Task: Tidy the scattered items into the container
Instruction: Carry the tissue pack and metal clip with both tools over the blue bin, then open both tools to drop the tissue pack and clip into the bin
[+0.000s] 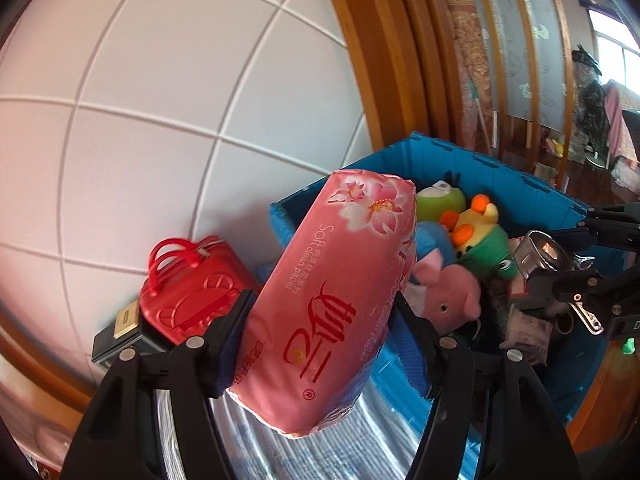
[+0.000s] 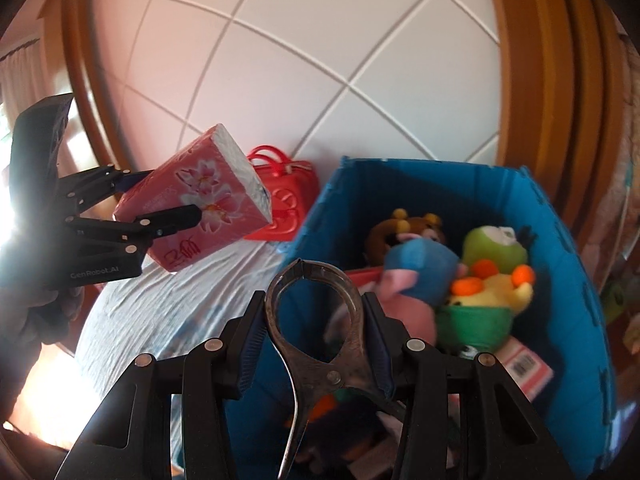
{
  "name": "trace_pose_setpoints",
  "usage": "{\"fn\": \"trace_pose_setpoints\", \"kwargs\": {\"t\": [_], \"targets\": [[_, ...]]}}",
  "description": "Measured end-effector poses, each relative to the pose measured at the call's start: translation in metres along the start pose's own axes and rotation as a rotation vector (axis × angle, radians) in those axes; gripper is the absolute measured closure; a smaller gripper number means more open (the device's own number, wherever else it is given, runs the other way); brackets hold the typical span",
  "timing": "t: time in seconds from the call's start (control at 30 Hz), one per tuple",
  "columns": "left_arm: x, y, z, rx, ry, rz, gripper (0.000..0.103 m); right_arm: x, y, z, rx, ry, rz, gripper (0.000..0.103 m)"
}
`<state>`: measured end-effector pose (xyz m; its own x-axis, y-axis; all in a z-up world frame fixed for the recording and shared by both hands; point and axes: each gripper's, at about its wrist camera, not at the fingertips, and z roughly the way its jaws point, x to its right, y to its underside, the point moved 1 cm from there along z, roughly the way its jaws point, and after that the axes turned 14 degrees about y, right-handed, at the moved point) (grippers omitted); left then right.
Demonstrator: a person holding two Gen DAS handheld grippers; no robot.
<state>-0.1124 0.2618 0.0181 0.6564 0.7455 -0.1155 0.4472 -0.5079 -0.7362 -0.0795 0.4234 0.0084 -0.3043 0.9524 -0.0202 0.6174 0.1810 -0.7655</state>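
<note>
A pink soft-tissue pack (image 1: 332,280) hangs above the blue crate's near-left corner, and my left gripper (image 1: 322,308) is shut on its sides. From the right wrist view the same pack (image 2: 208,196) sits in the left gripper (image 2: 160,196), left of the crate. My right gripper (image 2: 314,304) is shut on a metal plier-like tool (image 2: 320,376) with a ring-shaped head, held over the blue crate (image 2: 420,184). That tool (image 1: 540,250) and the right gripper (image 1: 560,256) also show at the right of the left wrist view. The crate (image 1: 480,160) holds plush toys: a pink pig (image 1: 452,288) and a yellow duck (image 2: 492,292).
A red case with handles (image 1: 188,280) stands left of the crate against the white padded panel (image 1: 160,100). A black box with a gold clasp (image 1: 120,332) lies beside it. The crate rests on a pale striped cover (image 2: 180,300). Wooden frames rise behind.
</note>
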Motion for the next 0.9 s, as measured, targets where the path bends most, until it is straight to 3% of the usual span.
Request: {"fn": "trace_pose_setpoints", "kwargs": {"t": [0.37,0.73,0.8,0.83,0.87,0.9], "targets": [[0.06,-0.05,0.044,0.001,0.113,0.103,0.039,0.085,0.019,-0.01,-0.024,0.137,0.123,0.058],[0.104,-0.072,0.063,0.004,0.204,0.167,0.039,0.124,0.041,-0.02,-0.056,0.215,0.188,0.057],[0.105,-0.073,0.064,0.007,0.254,0.146,0.035,0.127,0.043,-0.021,-0.055,0.224,0.19,0.057],[0.106,-0.073,0.065,-0.004,0.275,0.138,0.027,0.128,0.043,-0.022,-0.049,0.233,0.193,0.056],[0.106,-0.073,0.065,-0.012,0.289,0.135,0.012,0.129,0.044,-0.022,-0.041,0.25,0.196,0.044],[0.106,-0.072,0.063,-0.006,0.294,0.135,0.003,0.13,0.044,-0.022,-0.033,0.269,0.199,0.008]]}}
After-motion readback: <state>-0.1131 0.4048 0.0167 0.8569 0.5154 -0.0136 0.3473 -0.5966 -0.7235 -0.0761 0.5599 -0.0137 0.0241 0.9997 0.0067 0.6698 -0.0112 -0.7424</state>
